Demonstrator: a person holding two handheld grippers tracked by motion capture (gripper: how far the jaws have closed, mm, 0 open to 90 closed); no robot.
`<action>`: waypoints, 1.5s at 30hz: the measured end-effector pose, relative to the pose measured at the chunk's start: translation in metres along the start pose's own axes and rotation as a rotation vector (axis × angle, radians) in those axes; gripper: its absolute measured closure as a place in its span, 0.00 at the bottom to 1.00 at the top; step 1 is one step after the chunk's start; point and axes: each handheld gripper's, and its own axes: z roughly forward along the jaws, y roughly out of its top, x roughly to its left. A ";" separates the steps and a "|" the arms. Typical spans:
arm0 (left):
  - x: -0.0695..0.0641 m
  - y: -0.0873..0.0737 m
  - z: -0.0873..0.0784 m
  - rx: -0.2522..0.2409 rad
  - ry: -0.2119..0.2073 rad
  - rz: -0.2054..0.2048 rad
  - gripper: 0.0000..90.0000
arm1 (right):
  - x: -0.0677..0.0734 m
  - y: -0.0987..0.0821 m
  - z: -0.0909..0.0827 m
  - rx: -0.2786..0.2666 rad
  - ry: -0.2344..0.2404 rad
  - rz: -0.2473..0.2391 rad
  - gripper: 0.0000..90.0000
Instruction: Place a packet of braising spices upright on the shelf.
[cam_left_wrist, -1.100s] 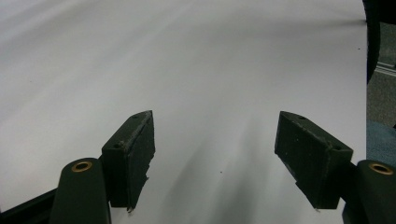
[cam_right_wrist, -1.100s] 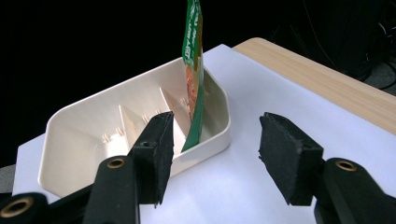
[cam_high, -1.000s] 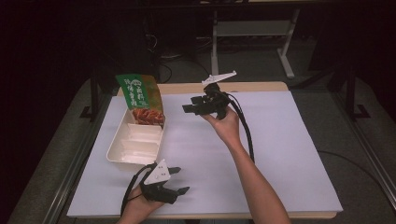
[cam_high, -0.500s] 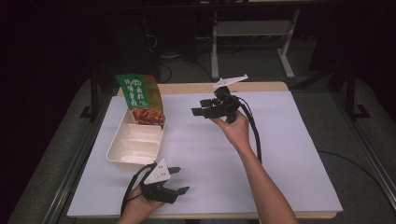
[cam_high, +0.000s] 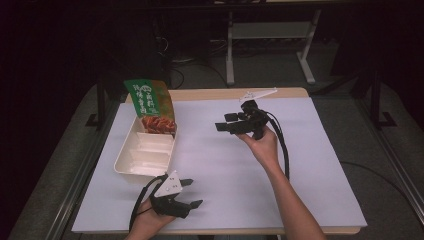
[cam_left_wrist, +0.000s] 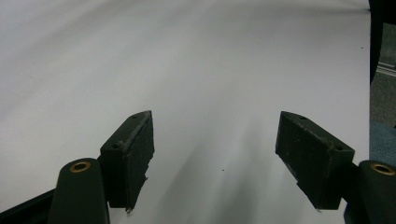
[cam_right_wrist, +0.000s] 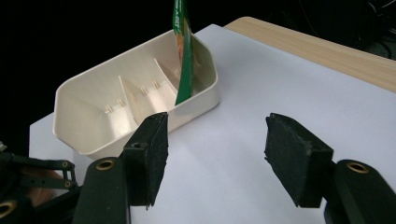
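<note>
Two grippers, both open and empty: right gripper (cam_high: 224, 121) raised beside the tray (cam_high: 131, 167), jaws just widened, likely having let go the packet (cam_high: 152, 104) leaning upright in the tray's far compartment; left gripper (cam_high: 191, 193) idle near the tray's near end.

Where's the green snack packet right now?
In the high view the green snack packet stands upright in the far compartment of the cream tray, at the table's far left, left of the open, empty right gripper.
</note>
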 end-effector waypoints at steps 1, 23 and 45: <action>0.000 0.000 0.000 0.000 0.001 -0.002 0.30 | 0.000 -0.003 -0.002 0.005 0.000 0.006 0.43; 0.000 0.000 0.001 0.004 0.003 -0.005 0.30 | -0.001 -0.036 -0.033 0.017 -0.004 0.028 0.41; 0.000 0.000 0.002 0.007 0.002 -0.007 0.30 | 0.003 -0.069 -0.051 0.034 -0.004 0.044 0.39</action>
